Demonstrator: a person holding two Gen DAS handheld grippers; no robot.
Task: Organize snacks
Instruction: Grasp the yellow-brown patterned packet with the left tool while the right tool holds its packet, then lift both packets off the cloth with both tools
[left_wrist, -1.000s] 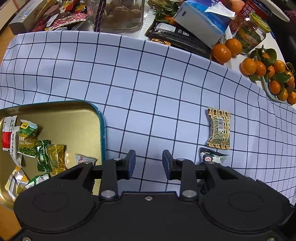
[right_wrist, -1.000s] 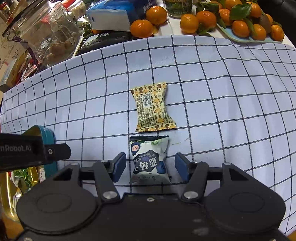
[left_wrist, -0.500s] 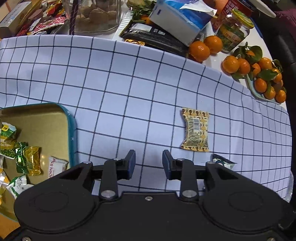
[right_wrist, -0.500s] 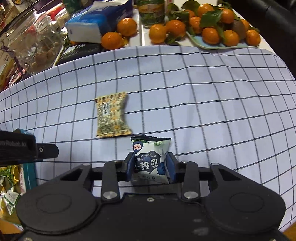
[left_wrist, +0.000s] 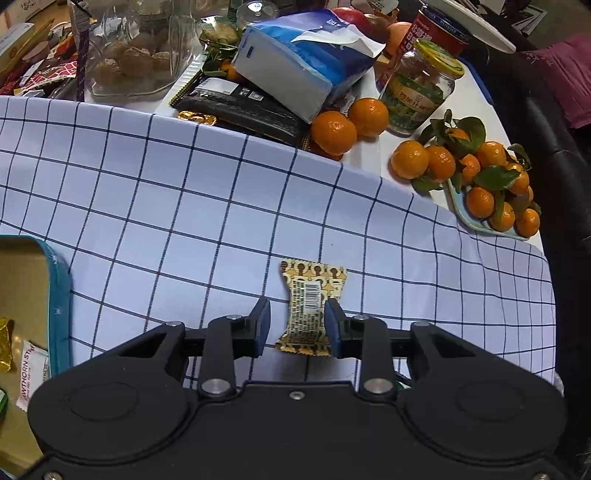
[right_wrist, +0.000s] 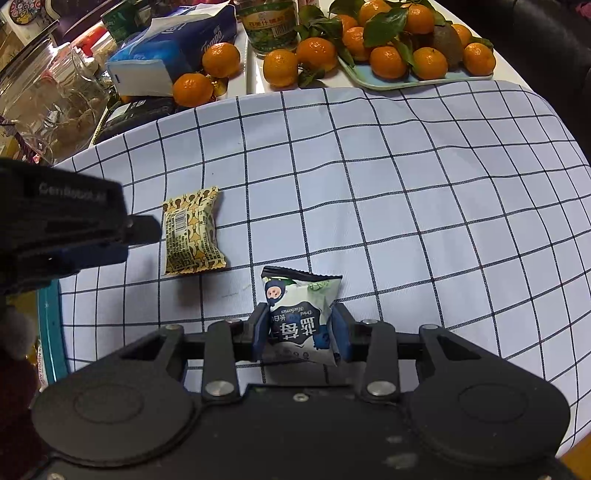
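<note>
A yellow-brown patterned snack packet lies on the checked cloth. My left gripper is open with the near end of that packet between its fingers, the right pad close to it. The packet also shows in the right wrist view, beside the left gripper's black body. My right gripper is shut on a white-and-blue dried blueberry packet and holds it just above the cloth. The teal-rimmed gold tin with several wrapped snacks sits at the left edge.
Behind the cloth stand a blue tissue pack, a glass jar, a green-labelled jar, loose mandarins and a tray of mandarins. The cloth's right edge drops off by a dark seat.
My left gripper has moved right from the tin to straddle the yellow-brown packet. My right gripper has closed on the blueberry packet and lifted it slightly.
</note>
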